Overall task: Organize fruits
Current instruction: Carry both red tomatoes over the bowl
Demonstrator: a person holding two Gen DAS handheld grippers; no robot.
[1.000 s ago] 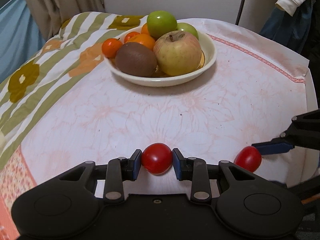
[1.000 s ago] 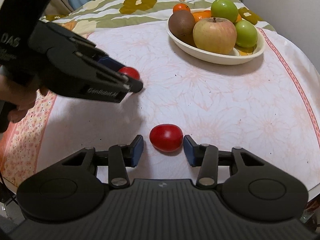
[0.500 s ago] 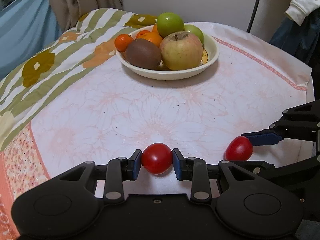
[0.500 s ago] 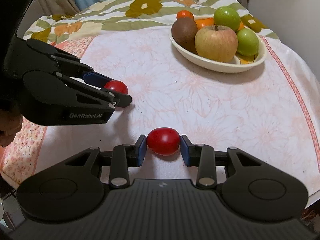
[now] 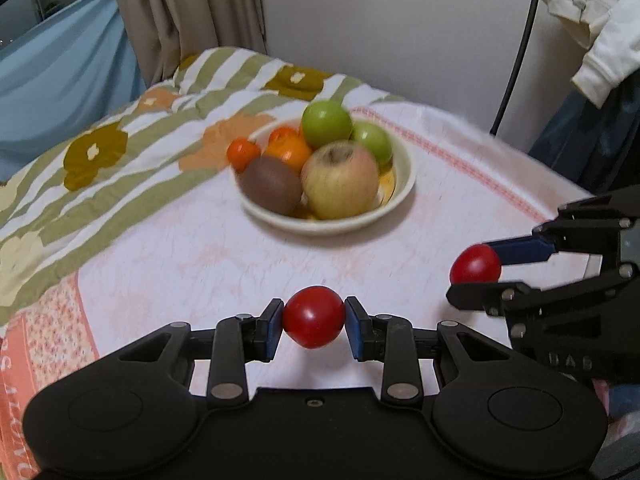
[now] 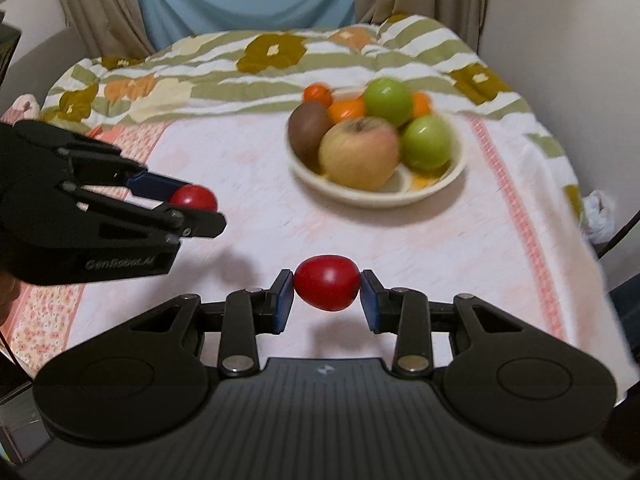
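Note:
My left gripper (image 5: 314, 325) is shut on a red tomato (image 5: 313, 322) and holds it above the pink tablecloth; it also shows in the right wrist view (image 6: 192, 208). My right gripper (image 6: 327, 296) is shut on a second red tomato (image 6: 327, 288), also lifted off the cloth; it also shows in the left wrist view (image 5: 480, 270). A cream bowl (image 5: 404, 176) farther back holds a large apple (image 5: 340, 184), two green apples, a kiwi (image 5: 270, 184) and several oranges. The bowl also shows in the right wrist view (image 6: 456, 176).
The table carries a pink floral cloth (image 5: 192, 264) and a green striped flowered cloth (image 5: 104, 148) at the back left. Curtains and a wall stand behind. White clothing (image 5: 592, 28) hangs at the right.
The right gripper closed on its tomato. Both grippers have risen with their tomatoes, so the bowl now looks farther and lower in both views.

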